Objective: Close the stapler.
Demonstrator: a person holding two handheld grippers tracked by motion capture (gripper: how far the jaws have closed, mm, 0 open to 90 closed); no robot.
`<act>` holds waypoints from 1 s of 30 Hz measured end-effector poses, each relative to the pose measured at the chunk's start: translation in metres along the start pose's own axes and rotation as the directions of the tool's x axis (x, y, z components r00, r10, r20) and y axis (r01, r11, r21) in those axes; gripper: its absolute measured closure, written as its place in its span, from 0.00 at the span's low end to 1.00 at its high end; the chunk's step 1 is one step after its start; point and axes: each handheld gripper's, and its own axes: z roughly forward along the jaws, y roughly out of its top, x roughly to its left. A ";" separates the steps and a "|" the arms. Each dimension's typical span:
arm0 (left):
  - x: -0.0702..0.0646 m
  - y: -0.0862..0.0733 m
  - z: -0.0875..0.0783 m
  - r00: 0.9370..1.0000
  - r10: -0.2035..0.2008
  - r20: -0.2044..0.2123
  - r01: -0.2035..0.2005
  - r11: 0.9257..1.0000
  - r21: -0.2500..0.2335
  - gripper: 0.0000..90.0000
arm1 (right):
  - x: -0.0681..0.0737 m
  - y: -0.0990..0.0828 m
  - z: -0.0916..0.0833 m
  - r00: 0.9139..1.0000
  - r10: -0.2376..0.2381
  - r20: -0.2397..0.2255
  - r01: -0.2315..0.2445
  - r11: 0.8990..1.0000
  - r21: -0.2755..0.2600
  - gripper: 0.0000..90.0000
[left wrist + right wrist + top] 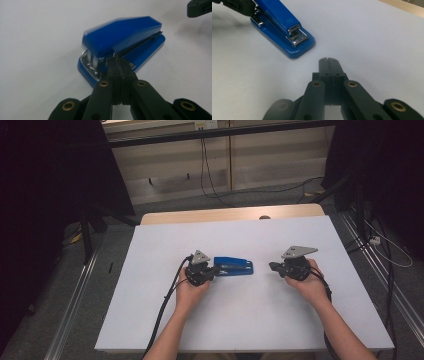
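Note:
A blue stapler (235, 266) lies flat on the white table (250, 315), near its middle. My left gripper (216, 269) is shut, and its tips rest against the stapler's hinged rear end (100, 62); nothing sits between the jaws. In the left gripper view the stapler (120, 37) points away to the upper right. My right gripper (272, 266) is also shut and hovers a short way right of the stapler's front, apart from it. The right gripper view has its closed tips (328, 60) in front of the stapler's metal mouth (297, 35).
A wooden strip (230, 214) edges the table's far side. Metal rails (75, 295) run along the floor on both sides, and cables (210, 180) trail over the floor behind. Dark curtains hang at the left and right.

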 end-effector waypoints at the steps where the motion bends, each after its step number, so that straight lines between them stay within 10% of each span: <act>1: 0.000 0.000 0.000 1.000 -0.005 0.007 0.005 1.000 0.002 0.99 | 0.000 0.000 0.000 1.000 -0.001 0.000 0.001 1.000 0.001 1.00; 11: 0.000 0.002 -0.013 0.998 -0.042 0.038 0.043 0.999 -0.029 0.91 | -0.001 -0.002 -0.003 0.999 0.025 -0.019 -0.026 1.000 -0.016 0.99; 23: 0.003 0.004 -0.039 0.999 -0.037 0.016 0.038 0.998 -0.040 0.32 | 0.005 -0.003 -0.006 0.998 0.056 0.011 -0.056 0.997 -0.055 0.39; 30: 0.009 0.002 -0.056 0.997 -0.081 0.015 0.082 0.995 -0.062 0.20 | 0.011 -0.002 -0.016 0.997 0.072 0.014 -0.071 0.994 -0.083 0.23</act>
